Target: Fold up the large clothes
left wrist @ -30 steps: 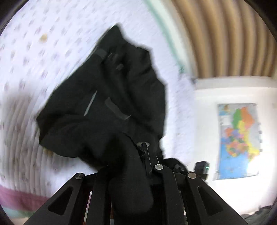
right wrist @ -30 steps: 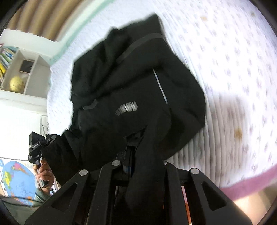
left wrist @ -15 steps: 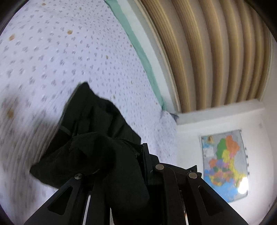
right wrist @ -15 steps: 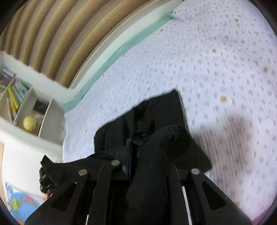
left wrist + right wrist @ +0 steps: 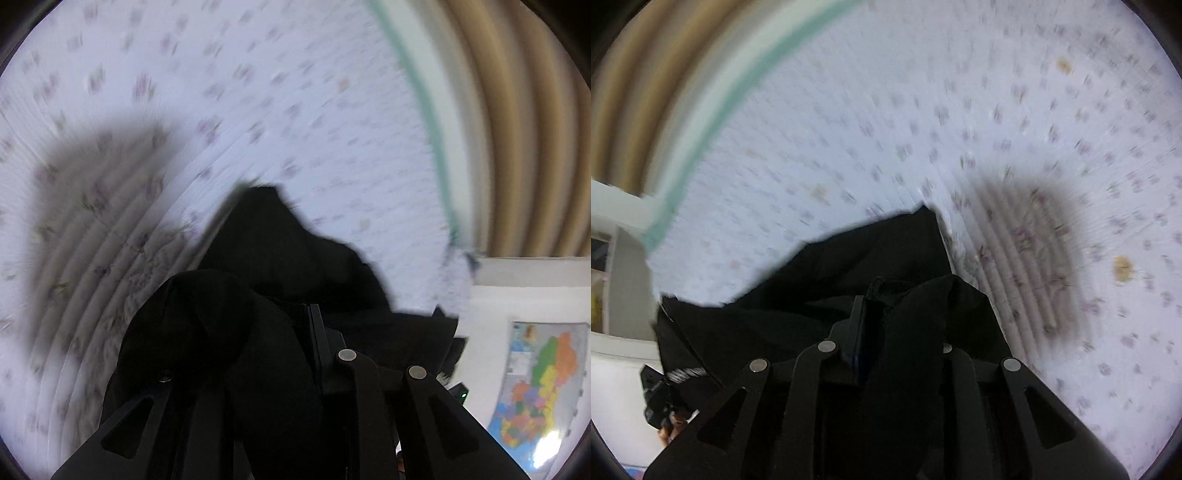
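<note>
A large black garment (image 5: 295, 258) hangs between both grippers above a bed with a white flower-print sheet (image 5: 184, 110). My left gripper (image 5: 291, 325) is shut on a bunched fold of the black cloth, which drapes over its left finger. My right gripper (image 5: 886, 306) is shut on another part of the same garment (image 5: 868, 254), with cloth draped over its right finger. The fingertips are mostly hidden by fabric. The garment casts a dark shadow on the sheet (image 5: 1034, 258). Both views are motion-blurred.
A green-edged bed border (image 5: 713, 110) and a ribbed tan headboard (image 5: 517, 129) lie behind the bed. A colourful wall map (image 5: 543, 387) hangs at the right of the left wrist view. A shelf (image 5: 605, 277) shows at the left of the right wrist view.
Both grippers have swung with the garment held; much less black cloth shows on the sheet than a second ago, and a large shadow now falls on the bed.
</note>
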A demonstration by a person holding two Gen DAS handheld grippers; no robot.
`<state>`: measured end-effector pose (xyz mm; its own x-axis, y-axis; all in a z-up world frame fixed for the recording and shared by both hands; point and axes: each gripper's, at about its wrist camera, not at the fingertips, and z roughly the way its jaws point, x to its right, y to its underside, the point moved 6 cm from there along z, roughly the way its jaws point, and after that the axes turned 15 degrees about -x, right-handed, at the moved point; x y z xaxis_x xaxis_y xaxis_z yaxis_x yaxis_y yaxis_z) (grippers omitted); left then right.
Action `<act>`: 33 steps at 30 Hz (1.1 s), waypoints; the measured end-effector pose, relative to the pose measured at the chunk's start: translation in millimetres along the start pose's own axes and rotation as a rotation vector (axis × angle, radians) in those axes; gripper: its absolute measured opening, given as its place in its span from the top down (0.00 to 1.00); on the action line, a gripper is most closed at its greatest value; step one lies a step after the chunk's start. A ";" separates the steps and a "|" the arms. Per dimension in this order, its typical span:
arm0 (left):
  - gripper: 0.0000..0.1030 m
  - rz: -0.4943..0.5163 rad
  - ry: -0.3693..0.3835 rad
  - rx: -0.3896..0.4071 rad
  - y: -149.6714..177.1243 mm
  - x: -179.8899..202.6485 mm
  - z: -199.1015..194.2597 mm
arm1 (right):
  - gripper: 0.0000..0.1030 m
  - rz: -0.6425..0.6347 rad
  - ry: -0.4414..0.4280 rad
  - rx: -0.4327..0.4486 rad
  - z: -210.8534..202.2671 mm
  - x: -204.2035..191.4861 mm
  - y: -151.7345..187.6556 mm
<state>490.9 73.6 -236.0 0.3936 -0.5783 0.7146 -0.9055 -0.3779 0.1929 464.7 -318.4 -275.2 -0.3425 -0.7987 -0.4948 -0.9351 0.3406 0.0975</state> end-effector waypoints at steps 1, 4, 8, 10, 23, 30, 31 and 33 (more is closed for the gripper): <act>0.81 -0.012 -0.001 -0.006 -2.8 -5.0 7.5 | 0.80 -0.006 0.029 -0.020 15.2 -0.5 -2.8; 0.81 -0.023 -0.001 -0.032 -11.2 -9.8 16.0 | 0.80 -0.055 0.122 -0.026 34.7 -7.6 -7.8; 0.81 0.045 -0.012 -0.084 -9.9 -1.8 8.2 | 0.79 -0.093 0.135 -0.042 31.7 -9.6 -7.4; 0.72 0.095 0.000 -0.115 -1.5 8.8 -5.3 | 0.75 -0.088 0.085 -0.055 21.5 -5.9 -5.6; 0.22 0.473 0.131 -0.066 82.2 78.4 -142.2 | 0.35 -0.162 -0.220 0.041 -107.5 -14.9 45.0; 0.22 0.352 -0.220 0.055 39.6 44.9 -109.9 | 0.25 -0.196 -0.056 0.107 -99.5 -18.2 37.8; 0.22 0.338 -0.235 0.057 32.5 40.7 -103.6 | 0.25 -0.208 -0.012 0.106 -89.7 -18.3 31.8; 0.22 0.299 -0.240 0.075 15.3 26.6 -96.2 | 0.25 -0.237 0.060 0.102 -75.0 -15.5 20.4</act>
<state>472.3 122.0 -149.4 0.1481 -0.8204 0.5523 -0.9753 -0.2137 -0.0559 444.2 -336.4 -200.8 -0.1230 -0.8888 -0.4415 -0.9769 0.1867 -0.1037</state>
